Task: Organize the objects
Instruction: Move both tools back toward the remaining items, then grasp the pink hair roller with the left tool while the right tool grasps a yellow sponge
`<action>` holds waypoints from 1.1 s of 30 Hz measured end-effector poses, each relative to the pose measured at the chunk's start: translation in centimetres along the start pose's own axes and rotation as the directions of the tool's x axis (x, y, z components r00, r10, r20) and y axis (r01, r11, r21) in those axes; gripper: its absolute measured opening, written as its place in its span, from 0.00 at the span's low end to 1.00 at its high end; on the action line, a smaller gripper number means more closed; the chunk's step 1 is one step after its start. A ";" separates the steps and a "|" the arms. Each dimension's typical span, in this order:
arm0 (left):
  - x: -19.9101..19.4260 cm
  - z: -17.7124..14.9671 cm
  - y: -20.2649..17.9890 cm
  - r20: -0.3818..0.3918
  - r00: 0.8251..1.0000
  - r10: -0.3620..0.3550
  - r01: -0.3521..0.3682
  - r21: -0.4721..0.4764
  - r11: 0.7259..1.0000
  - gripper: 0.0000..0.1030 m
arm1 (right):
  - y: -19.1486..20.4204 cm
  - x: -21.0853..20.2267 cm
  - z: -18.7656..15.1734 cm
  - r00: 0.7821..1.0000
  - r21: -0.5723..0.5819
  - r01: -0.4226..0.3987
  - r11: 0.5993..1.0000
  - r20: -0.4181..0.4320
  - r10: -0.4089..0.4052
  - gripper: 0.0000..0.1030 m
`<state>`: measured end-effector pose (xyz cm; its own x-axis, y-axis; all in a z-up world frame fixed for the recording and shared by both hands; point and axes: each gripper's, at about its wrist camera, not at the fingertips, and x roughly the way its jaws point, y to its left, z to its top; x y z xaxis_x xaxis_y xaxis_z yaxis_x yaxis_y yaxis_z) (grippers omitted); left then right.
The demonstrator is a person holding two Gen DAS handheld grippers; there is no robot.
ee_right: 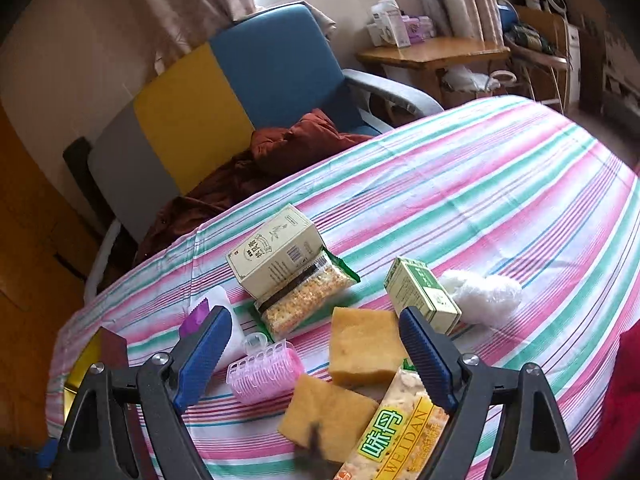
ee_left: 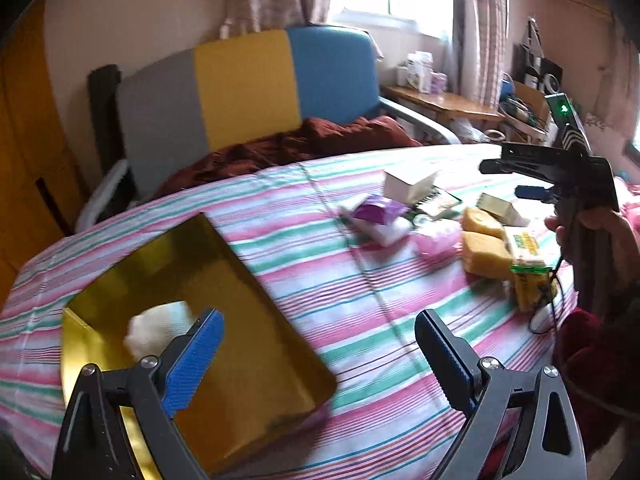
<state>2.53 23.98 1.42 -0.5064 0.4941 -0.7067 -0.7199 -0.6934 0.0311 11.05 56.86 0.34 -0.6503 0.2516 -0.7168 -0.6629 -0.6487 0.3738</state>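
Observation:
A gold tray (ee_left: 224, 280) lies on the striped bed at the left, with a white fluffy ball (ee_left: 156, 328) inside. My left gripper (ee_left: 318, 332) hovers open over the tray's near corner, nothing between its fingers. To the right lies a pile: pink hair roller (ee_right: 264, 372), two yellow sponges (ee_right: 364, 344) (ee_right: 328, 420), a cracker packet (ee_right: 400, 432), a cream box (ee_right: 276, 256), a small green box (ee_right: 420, 296), another white ball (ee_right: 484, 296). My right gripper (ee_right: 314, 332) stands open just above the sponges and roller, holding nothing. It also shows in the left wrist view, right gripper (ee_left: 512, 180).
The striped sheet (ee_right: 480, 184) covers the bed. Behind it stands a grey, yellow and blue armchair (ee_left: 248, 92) with a brown blanket (ee_left: 288, 148). A wooden side table (ee_right: 432, 52) with boxes stands under the window. A purple and white packet (ee_left: 380, 212) lies in the pile.

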 end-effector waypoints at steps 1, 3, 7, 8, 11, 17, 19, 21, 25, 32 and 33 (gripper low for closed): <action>0.6 0.4 -0.6 -0.012 1.000 -0.010 0.010 0.002 1.000 0.94 | -0.3 -0.1 0.0 1.000 0.014 -0.009 1.000 0.000 0.009 0.85; 1.9 1.1 -1.9 -0.032 0.999 -0.034 0.035 0.010 0.999 0.93 | -0.5 -0.3 0.0 1.000 0.029 -0.018 0.999 0.006 0.018 0.85; 4.6 2.6 -4.1 -0.083 0.994 -0.075 0.076 0.011 0.997 0.89 | -0.7 -0.7 0.1 0.999 0.057 -0.038 0.998 0.011 0.037 0.85; 5.5 3.1 -4.6 -0.099 0.991 -0.091 0.092 0.003 0.996 0.88 | -0.7 -0.8 0.0 0.999 0.061 -0.041 0.997 0.013 0.041 0.85; 7.5 4.3 -5.7 -0.137 0.983 -0.125 0.122 -0.029 0.992 0.87 | -1.1 -1.0 0.1 0.999 0.084 -0.049 0.995 0.020 0.048 0.85; 11.8 6.6 -8.2 -0.201 0.966 -0.163 0.148 -0.090 0.985 0.87 | -2.2 -1.4 0.5 0.996 0.143 -0.088 0.986 0.035 0.083 0.85; 13.2 7.1 -8.9 -0.223 0.960 -0.171 0.153 -0.099 0.983 0.87 | -2.4 -1.4 0.5 0.995 0.150 -0.099 0.984 0.036 0.095 0.85; 14.6 7.8 -9.6 -0.245 0.952 -0.180 0.154 -0.123 0.980 0.87 | -2.4 -1.4 0.6 0.994 0.150 -0.107 0.983 0.036 0.103 0.85; 17.1 8.7 -10.6 -0.283 0.941 -0.184 0.140 -0.170 0.975 0.88 | -2.4 -1.5 0.7 0.991 0.148 -0.129 0.980 0.041 0.124 0.85; 20.7 9.5 -11.8 -0.340 0.925 -0.167 0.090 -0.231 0.969 0.88 | -2.2 -1.3 0.8 0.988 0.146 -0.151 0.978 0.029 0.149 0.85; 21.1 9.5 -11.9 -0.348 0.923 -0.165 0.086 -0.232 0.969 0.88 | -2.1 -1.2 0.8 0.989 0.144 -0.151 0.978 0.028 0.148 0.85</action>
<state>-4.07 47.64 -7.13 -0.1835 0.3882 -0.9031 -0.6312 -0.7508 -0.1945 12.99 58.48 0.89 -0.7515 0.1727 -0.6367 -0.6037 -0.5690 0.5583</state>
